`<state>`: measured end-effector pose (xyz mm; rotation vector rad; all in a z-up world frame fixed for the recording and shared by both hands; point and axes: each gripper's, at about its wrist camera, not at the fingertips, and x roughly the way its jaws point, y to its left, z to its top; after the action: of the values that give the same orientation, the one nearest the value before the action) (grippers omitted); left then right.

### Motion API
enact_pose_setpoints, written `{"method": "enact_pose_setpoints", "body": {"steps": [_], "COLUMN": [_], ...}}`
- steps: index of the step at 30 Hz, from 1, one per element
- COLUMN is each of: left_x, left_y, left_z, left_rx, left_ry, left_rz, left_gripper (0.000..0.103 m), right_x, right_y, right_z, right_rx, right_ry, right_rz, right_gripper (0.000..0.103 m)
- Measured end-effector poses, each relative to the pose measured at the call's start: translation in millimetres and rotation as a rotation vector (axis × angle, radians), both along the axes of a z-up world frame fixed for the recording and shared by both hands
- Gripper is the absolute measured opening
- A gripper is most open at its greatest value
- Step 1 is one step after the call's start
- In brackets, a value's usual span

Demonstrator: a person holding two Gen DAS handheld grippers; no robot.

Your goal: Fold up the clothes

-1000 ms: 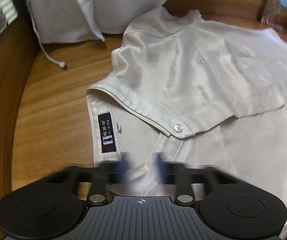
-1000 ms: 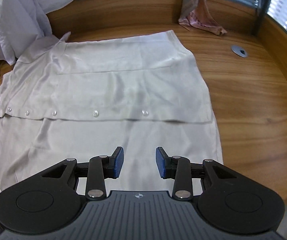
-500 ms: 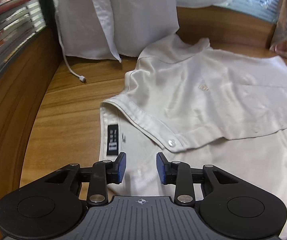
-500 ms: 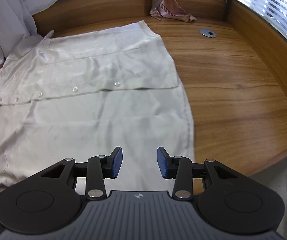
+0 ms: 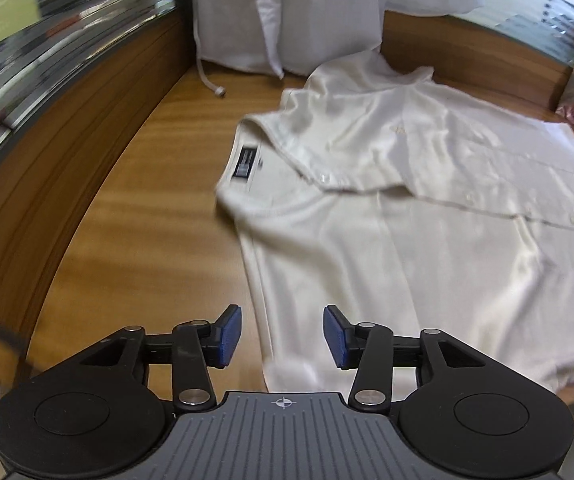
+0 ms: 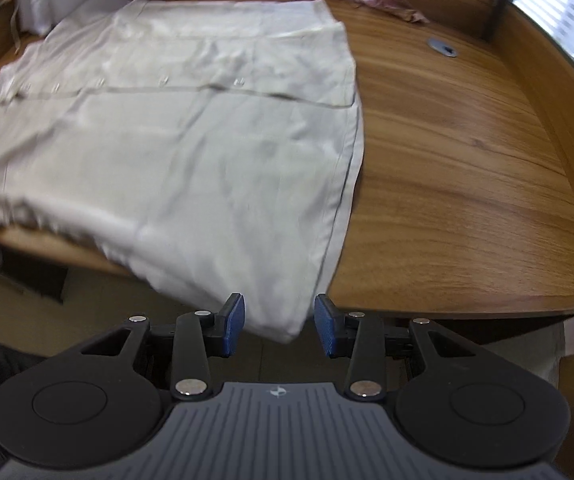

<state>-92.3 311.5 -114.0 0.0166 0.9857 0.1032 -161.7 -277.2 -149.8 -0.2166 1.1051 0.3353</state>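
Now left gripper fingers opening, empty, right gripper spread w/ shirt corner between (not pinched).

left gripper tilts steeply down, jaws opening – right gripper likewise angled, jaws parted.

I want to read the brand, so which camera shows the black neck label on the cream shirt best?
The left wrist view. The black neck label lies unobstructed inside the open collar of the cream shirt, though blur makes its text unreadable. The right wrist view shows only the shirt's body and hem; the label is not visible there.
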Motion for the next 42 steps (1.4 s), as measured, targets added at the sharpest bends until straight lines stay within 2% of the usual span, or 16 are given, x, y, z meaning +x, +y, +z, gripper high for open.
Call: {"method": "enact_pose_setpoints", "body": {"steps": [6,16,20,22,24,26,28,29,32,35,42], "left_x": [-43,-96,-109,-115,-118,-120,-122,-123,-122,-120,-120], "left_y": [-31,-84,-94,-96,-93,-90,-86,-84,-75,-66,-43], "left_z": [5,10,4,0,-5,-11,-21,-26,-46,-69,-117], "left_rx": [0.031,0.042,0.056,0.062,0.057,0.048,0.040,0.033,-0.004,-0.083,-0.313], "left_ry": [0.009,0.002,0.005,0.006,0.006,0.004,-0.002,-0.004,-0.013,-0.031,-0.151], "left_rz": [0.060,0.141,0.163,0.177,0.195,0.210,0.223,0.229,0.260,0.266,0.173], "left_gripper": [0.054,0.058,0.059,0.059,0.059,0.060,0.061,0.061,0.062,0.062,0.061], "right_x": [-17,-47,-57,-56,-55,-53,-51,-50,-48,-42,-23], "right_y": [2,25,30,30,29,26,24,22,17,14,17], "right_z": [-18,-39,-53,-56,-57,-52,-47,-44,-34,-25,-11], "right_rx": [-0.059,-0.252,-0.348,-0.373,-0.383,-0.372,-0.361,-0.356,-0.347,-0.341,-0.286], "right_ry": [-0.057,-0.314,-0.403,-0.421,-0.432,-0.440,-0.448,-0.452,-0.452,-0.424,-0.313], "right_rz": [0.215,0.593,0.702,0.723,0.732,0.727,0.721,0.718,0.690,0.660,0.567], "right_gripper": [0.044,0.045,0.045,0.044,0.037,0.016,0.013,0.009,0.008,0.004,0.001]}}
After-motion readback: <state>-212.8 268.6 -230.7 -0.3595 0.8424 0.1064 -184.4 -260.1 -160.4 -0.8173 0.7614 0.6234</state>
